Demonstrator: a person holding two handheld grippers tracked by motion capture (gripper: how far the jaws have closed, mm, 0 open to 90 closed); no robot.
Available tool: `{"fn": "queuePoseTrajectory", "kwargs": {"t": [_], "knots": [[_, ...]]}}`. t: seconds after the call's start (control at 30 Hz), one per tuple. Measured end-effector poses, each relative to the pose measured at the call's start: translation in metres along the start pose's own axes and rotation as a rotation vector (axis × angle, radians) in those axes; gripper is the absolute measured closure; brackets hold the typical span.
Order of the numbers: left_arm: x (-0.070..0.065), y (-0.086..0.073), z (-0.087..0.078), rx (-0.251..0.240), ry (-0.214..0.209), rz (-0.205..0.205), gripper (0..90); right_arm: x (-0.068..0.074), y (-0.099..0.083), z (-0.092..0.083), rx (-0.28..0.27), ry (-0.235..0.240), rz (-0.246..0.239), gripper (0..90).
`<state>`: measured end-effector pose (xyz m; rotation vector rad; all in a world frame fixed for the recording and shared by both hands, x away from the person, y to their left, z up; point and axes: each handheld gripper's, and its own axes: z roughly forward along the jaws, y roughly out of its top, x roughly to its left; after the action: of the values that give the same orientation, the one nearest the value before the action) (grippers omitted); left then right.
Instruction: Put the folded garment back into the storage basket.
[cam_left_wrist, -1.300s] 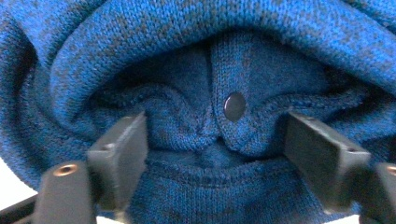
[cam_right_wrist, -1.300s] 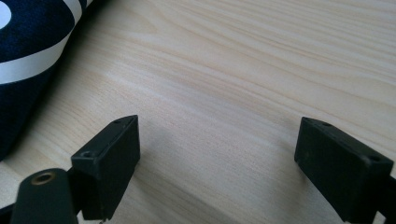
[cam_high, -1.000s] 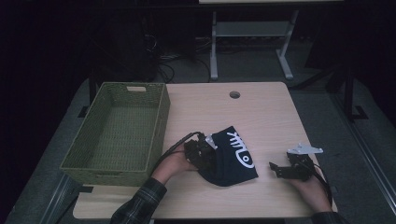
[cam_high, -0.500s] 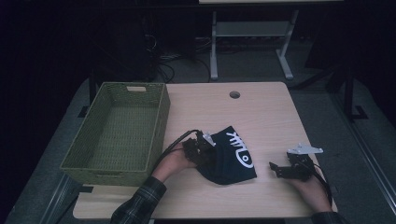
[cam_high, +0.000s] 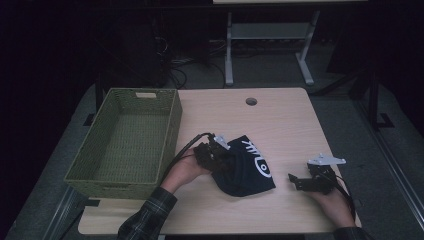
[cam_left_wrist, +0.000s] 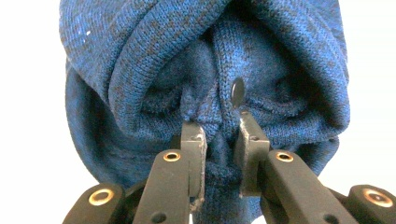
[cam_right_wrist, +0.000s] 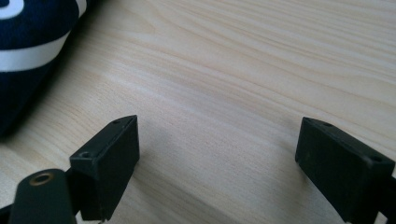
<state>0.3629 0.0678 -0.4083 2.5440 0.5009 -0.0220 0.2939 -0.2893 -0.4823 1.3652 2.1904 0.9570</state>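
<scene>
Presently itemised, from my own seat at the table (cam_high: 290, 120):

1. Left gripper (cam_high: 216, 156), in my left hand (cam_high: 184, 171). Its jaws have just been closing and are now clamped on a bunched fold of the knit hat (cam_high: 247, 167); in the left gripper view the dark blue wool (cam_left_wrist: 196, 70) is pinched between both pads.

2. Knit hat, dark blue with white lettering. Lies on the light wood table, front of centre, just right of the wicker basket (cam_high: 125, 140).

3. Right gripper (cam_high: 306, 181), in my right hand (cam_high: 332, 202). Jaws wide apart, nothing between them, low over bare table (cam_right_wrist: 243, 84); the hat's edge (cam_right_wrist: 28, 56) sits near it, apart.
</scene>
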Motion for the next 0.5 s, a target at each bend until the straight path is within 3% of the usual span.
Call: {"fn": "queuePoseTrajectory", "kwargs": {"t": [0.5], "knots": [[0.002, 0.019, -0.032, -0.050, -0.010, -0.013, 76.1, 0.000, 0.000, 0.000, 0.001, 0.000, -0.003, 13.0]]}}
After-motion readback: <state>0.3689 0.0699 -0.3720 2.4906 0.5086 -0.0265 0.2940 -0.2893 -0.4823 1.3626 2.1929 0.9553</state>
